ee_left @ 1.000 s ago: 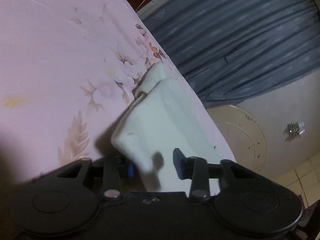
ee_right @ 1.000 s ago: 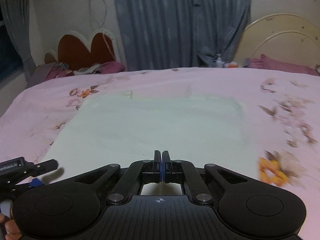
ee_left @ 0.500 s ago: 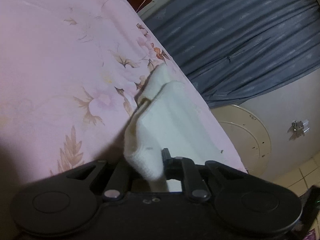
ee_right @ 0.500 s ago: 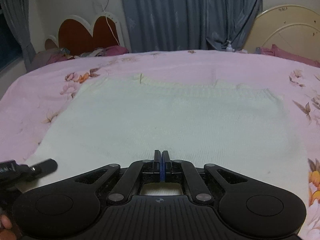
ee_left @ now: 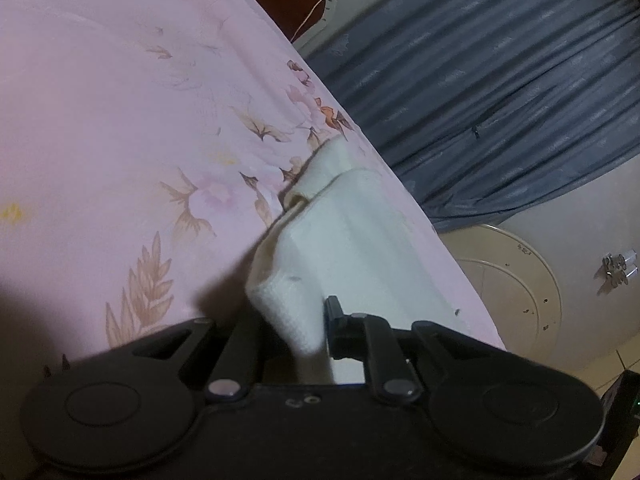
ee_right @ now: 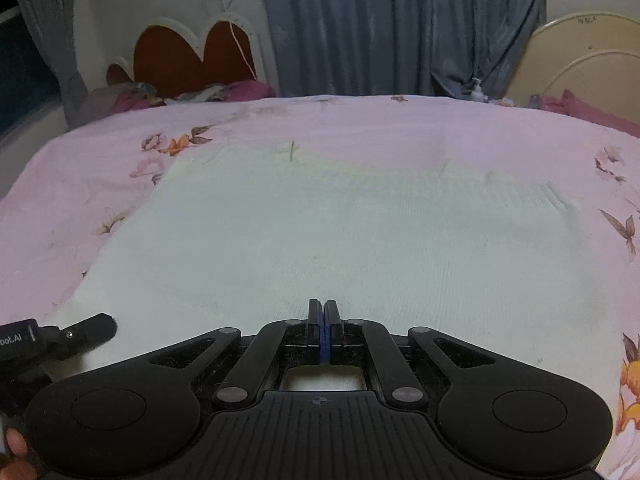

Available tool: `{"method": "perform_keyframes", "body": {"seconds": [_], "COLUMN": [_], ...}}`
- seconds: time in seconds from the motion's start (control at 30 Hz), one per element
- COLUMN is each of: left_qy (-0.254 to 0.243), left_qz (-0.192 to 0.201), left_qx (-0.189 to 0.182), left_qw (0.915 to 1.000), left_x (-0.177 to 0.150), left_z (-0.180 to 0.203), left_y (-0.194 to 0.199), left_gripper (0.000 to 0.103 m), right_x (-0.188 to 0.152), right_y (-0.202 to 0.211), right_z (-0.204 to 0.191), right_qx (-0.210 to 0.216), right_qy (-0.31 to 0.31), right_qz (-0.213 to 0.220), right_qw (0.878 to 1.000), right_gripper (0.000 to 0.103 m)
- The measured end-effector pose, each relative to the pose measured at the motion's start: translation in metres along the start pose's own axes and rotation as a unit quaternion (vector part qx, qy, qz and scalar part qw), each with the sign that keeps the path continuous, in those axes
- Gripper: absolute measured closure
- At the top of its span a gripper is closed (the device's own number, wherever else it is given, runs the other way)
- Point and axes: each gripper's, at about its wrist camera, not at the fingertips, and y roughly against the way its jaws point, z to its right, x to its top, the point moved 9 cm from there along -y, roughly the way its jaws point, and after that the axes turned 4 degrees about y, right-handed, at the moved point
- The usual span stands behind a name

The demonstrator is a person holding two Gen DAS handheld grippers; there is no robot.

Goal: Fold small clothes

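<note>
White knit garment lies spread flat on the pink floral bedsheet, filling the space directly ahead of the right gripper and reaching out to both sides of it

Right gripper: jaws pressed fully together, blue pads meeting, nothing seen between them. Tips sit low over the garment's near edge; whether they touch the knit cannot be told

Left gripper: jaws have just been closing and now pinch a raised fold at the garment's corner. The knit bunches up between the two fingers, and the blue pad of the finger on the view's right is pressed against the cloth. The other fingertip is hidden behind the fold. From that pinch the cloth runs away ahead of the tongs along the edge of the sheet

In the right wrist view the left gripper's black finger shows at the lower left, well to the left of the right tongs, at the garment's near left corner. Part of the person's hand shows at the frame's bottom left

Beyond the tongs, past the far edge of the bed: grey-blue curtain, a red heart-shaped headboard to its left
</note>
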Motion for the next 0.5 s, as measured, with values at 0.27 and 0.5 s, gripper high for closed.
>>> {"method": "perform_keyframes", "body": {"seconds": [0.27,0.5], "left_qy": [-0.005,-0.073], "left_qz": [-0.001,0.019], "left_qx": [0.002,-0.018], "left_qw": [1.0,0.9969], "left_x": [0.004,0.011], "left_z": [0.003,0.039], "left_y": [0.004,0.02], "left_gripper": [0.095,0.096], "right_x": [-0.002,-0.002], "right_y": [-0.001,0.0], "right_z": [0.002,0.006], "right_qx": [0.005,0.012], "right_qy": [0.0,-0.008], "right_qz": [0.002,0.007], "right_qw": [1.0,1.0], "right_gripper": [0.101,0.102]}}
